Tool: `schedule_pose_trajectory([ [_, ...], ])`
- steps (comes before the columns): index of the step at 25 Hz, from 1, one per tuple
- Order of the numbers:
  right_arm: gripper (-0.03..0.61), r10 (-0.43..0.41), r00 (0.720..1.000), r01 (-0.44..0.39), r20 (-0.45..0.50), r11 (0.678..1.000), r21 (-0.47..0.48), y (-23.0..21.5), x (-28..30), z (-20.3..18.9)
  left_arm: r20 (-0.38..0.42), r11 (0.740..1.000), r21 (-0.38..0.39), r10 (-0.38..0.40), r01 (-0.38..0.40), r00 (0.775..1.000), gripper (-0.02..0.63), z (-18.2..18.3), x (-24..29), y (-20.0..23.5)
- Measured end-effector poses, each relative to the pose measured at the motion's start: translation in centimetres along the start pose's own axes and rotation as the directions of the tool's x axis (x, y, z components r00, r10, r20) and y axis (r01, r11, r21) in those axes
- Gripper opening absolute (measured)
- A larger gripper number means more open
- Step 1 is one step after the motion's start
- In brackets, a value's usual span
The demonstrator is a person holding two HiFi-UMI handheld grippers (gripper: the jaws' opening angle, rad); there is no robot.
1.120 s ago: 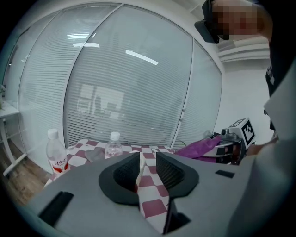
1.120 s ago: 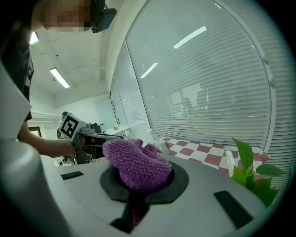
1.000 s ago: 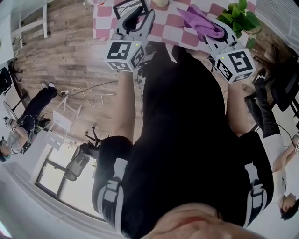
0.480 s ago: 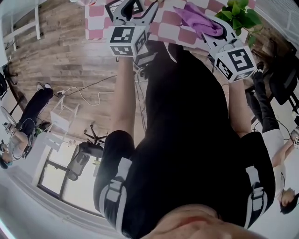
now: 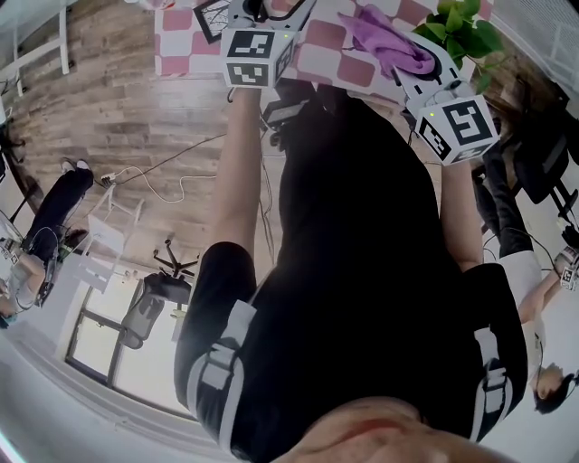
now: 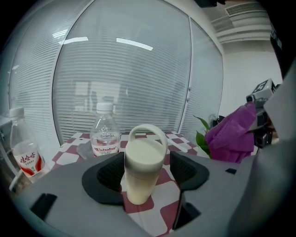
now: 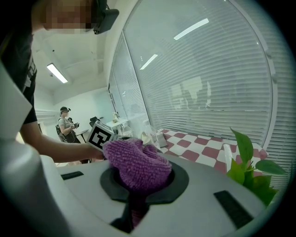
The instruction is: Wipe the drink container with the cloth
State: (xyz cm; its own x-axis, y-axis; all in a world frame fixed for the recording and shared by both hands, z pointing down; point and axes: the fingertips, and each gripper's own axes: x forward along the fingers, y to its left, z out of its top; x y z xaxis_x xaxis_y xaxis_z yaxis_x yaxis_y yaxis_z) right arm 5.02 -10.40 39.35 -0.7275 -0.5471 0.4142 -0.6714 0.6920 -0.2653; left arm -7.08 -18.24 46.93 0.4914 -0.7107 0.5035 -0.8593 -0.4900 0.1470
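**Head view:** your left gripper [image 5: 269,7] sits at the top edge, centre-left, w/ its marker cube just below. It's over the near edge of the checked table [image 5: 318,60]. Your right gripper [image 5: 414,61] is upper right, w/ the purple cloth [image 5: 389,38] bunched at its tip over the tabletop. A leafy plant [image 5: 463,27] crowds the top right corner, just beside the cloth. Wood floor lies open left of the table, w/ a cable across it. You can't make out the container here.

**Left gripper view:** the drink container [image 6: 142,166] stands upright on the table, centre frame, btw the two dark pads. The claw is spread and has just been opening. There's a gap at the right pad, the left pad is close alongside, and neither squeezes. A clear water bottle [image 6: 105,132] stands behind the container, slightly left. A second bottle w/ a red label [image 6: 22,155] is at the left edge. A glass wall w/ blinds runs past the table's far edge. The cloth shows mid-right, w/ plant leaves just left of it. The container is cream, cylindrical, w/ a loop handle arching over its lid.

**Right gripper view:** the claw is pinching the cloth [image 7: 138,164]. It bulges above the pads as a fuzzy purple knob, and a tail hangs below. The left gripper's cube shows mid-left, just behind the cloth. The plant [image 7: 249,162] fills the lower right. A person [image 7: 64,124] stands far back at left.
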Motion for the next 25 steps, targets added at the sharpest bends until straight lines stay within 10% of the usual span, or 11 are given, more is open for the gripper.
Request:
schedule_pose_trajectory([
  [17,0.040,0.022,1.000,-0.022,0.011,1.000,0.014,-0.3,-0.1,0.2,-0.005,0.998,0.010,0.061,-0.061,0.998,0.296,0.0,0.2,0.1],
  [25,0.040,0.011,1.000,-0.012,0.024,1.000,0.026,-0.3,-0.5,-0.2,-0.043,0.985,-0.169,0.027,-0.034,0.999,0.295,-0.7,-1.2,0.0],
])
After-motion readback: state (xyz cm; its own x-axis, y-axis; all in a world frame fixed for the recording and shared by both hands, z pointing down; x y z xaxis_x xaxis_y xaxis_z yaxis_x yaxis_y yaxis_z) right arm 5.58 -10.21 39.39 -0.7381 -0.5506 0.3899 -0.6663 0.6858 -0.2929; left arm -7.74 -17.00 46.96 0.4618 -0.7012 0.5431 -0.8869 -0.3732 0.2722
